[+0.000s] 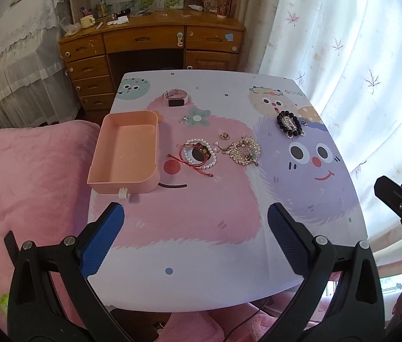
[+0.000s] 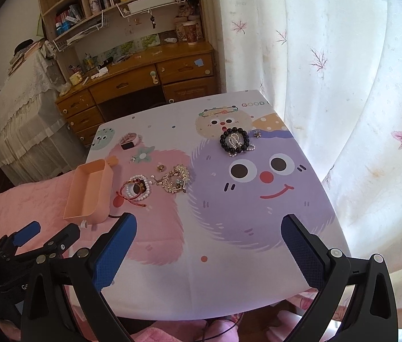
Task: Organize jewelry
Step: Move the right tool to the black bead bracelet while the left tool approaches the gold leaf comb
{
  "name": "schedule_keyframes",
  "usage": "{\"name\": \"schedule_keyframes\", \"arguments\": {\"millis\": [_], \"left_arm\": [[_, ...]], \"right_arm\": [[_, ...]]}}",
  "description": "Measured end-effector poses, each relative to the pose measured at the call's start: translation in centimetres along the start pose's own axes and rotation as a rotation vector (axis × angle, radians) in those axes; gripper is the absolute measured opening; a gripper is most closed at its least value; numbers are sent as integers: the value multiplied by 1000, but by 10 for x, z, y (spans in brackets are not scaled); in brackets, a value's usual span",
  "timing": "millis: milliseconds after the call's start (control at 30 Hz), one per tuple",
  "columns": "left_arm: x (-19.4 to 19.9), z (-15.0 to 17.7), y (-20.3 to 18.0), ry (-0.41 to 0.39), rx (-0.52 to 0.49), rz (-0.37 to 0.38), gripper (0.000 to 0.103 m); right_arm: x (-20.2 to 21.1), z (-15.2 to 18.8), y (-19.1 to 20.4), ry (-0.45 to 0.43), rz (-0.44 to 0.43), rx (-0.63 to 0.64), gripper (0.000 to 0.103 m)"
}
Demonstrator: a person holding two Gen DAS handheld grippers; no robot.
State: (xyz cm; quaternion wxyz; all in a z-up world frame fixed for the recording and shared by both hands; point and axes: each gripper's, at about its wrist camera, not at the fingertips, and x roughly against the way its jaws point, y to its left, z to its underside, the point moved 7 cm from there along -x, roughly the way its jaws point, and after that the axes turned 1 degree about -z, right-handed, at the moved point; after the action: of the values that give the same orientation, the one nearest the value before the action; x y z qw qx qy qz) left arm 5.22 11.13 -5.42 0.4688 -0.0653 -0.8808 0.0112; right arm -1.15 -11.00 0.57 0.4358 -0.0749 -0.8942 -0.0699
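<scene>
Both jaws gape wide, nothing between them: left gripper (image 1: 195, 216) and right gripper (image 2: 208, 228) hover low in frame over the cartoon-print table (image 1: 201, 256). Mid-left sits the peach tray (image 1: 127, 154), empty. Just right of it, a pearl bracelet (image 1: 201, 154), then a gold chain heap (image 1: 245, 149). Farther right, black beads (image 1: 289, 124); top centre, a pink smartwatch (image 1: 175, 98).

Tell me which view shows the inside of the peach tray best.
Left wrist view: it looks down into the peach tray, showing its bare floor. The right wrist view sees the tray smaller, from the side, its interior partly hidden by its wall.
</scene>
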Motion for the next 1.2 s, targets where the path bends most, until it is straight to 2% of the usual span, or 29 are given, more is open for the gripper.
{"name": "schedule_keyframes", "arguments": {"millis": [267,433,633,733,867,967,1067,1200], "left_arm": [[-6,25,32,61,29,132,100],[-7,15,34,41,38,174,100],[-21,-5,17,57,14,185,98],[-29,-20,3,56,-8,182,97],[-44,-48,-23,44,-28,159,97],[-63,-68,-45,65,-28,146,97],[-93,-80,-66,116,-5,131,97],[-140,-85,-83,155,75,64,97]], "right_arm": [[2,18,39,-28,19,75,103],[1,14,54,-61,10,164,103],[-15,-10,56,-86,-4,237,103],[-28,-29,44,-91,-25,221,102],[-54,-66,19,-79,-94,174,102],[-77,-96,-4,-70,-127,161,102],[-107,-122,-27,-60,-163,155,102],[-166,-148,-62,-40,-210,137,96]]}}
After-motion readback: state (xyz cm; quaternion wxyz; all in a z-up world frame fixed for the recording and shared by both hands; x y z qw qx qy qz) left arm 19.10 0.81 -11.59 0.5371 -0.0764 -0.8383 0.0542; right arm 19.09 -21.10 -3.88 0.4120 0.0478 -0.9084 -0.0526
